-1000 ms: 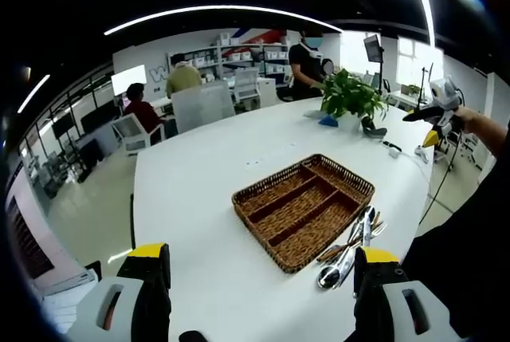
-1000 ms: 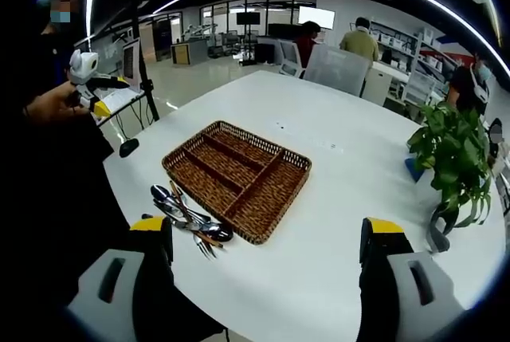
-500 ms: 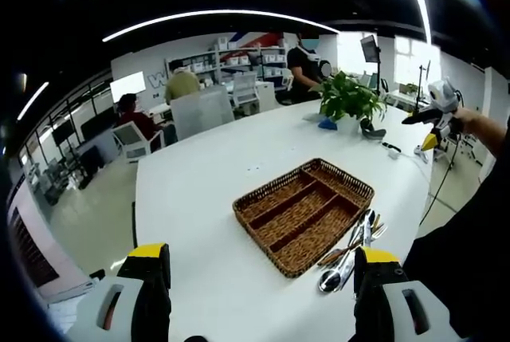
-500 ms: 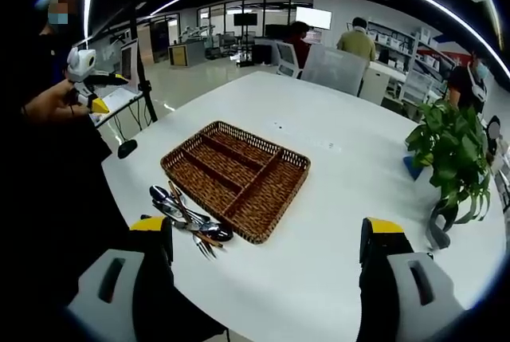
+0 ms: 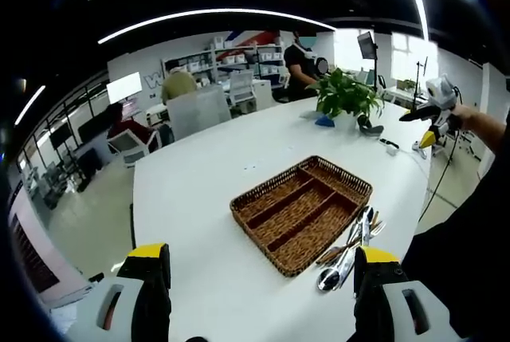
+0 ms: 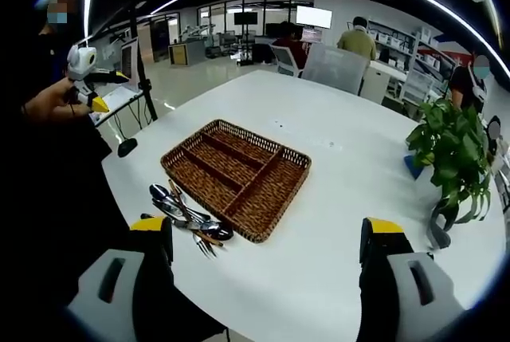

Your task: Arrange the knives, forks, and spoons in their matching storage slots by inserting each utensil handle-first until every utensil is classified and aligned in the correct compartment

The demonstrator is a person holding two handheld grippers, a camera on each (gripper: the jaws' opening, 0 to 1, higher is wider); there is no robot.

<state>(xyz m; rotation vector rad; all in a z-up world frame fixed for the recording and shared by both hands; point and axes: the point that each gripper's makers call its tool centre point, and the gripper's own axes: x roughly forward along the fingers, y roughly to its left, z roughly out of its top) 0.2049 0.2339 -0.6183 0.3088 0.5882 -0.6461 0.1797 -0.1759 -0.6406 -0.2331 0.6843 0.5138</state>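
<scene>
Both tongs (image 5: 259, 266) (image 6: 267, 238) wide apart, empty; utensils (image 6: 185, 218) bunched beside wicker tray (image 6: 236, 176), bowls outward.

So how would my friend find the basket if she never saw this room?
Look at the big white table. Near its middle sits a flat brown wicker basket split into long slots, all empty. A pile of shiny cutlery lies right beside it, and the leafy potted plant stands farther off; nothing else there is woven.
</scene>
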